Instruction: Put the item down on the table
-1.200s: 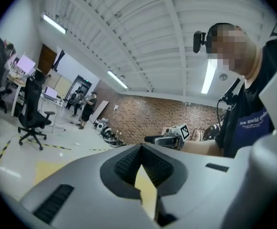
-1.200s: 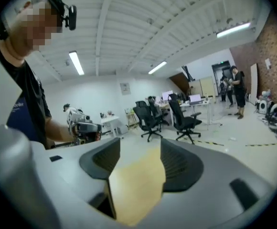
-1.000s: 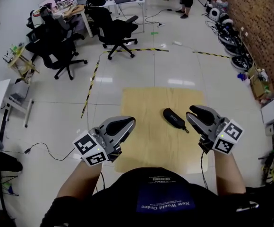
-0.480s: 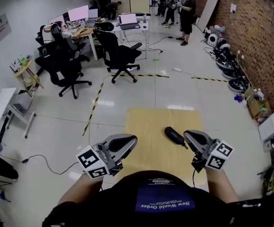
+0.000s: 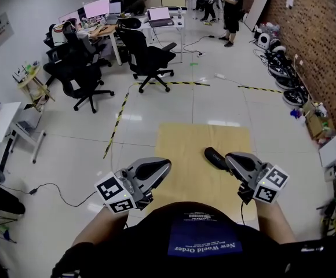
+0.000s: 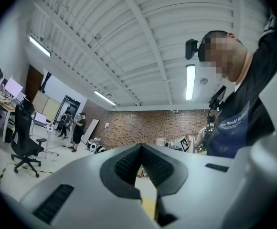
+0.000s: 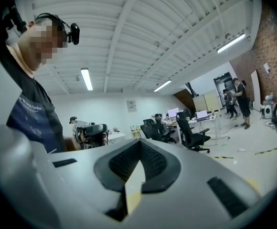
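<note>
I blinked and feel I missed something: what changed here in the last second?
The right gripper closed its jaws, and both grippers tipped up toward the ceiling. The left gripper stayed shut; the black case stayed on the wooden table, untouched.

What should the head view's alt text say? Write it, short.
A slim black case lies on a light wooden table, just beside the tip of the right gripper; the left gripper hangs over the table's near left edge. Office chairs stand on the pale floor beyond.
</note>
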Demonstrator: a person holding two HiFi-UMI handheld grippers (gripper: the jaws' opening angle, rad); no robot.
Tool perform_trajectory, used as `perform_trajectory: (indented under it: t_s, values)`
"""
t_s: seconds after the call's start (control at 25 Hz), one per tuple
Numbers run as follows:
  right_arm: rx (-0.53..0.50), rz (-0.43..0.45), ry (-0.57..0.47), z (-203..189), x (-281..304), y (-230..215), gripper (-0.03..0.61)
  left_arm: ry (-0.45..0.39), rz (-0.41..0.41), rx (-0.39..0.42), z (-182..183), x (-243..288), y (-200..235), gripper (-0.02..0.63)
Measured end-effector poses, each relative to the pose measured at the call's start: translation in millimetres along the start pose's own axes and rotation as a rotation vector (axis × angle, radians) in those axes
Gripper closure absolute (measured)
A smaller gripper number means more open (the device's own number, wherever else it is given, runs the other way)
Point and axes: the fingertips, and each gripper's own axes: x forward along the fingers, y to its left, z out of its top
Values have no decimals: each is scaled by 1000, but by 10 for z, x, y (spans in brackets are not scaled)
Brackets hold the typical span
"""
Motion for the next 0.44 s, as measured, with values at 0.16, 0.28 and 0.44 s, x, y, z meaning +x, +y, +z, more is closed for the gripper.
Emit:
perform_trajectory:
  t_s: [0.16,0.28,0.44]
  values:
    - [-4,0,1,-5,-41,-54,591,3,-2,-3,-22,54,3,611]
    - [-11,3,5,23,-48,-53,591,9,-5,1,-15,66,-22,611]
    - [-25,12,10,35,-48,-15,591,10,-6,1,-10,62,-54,611]
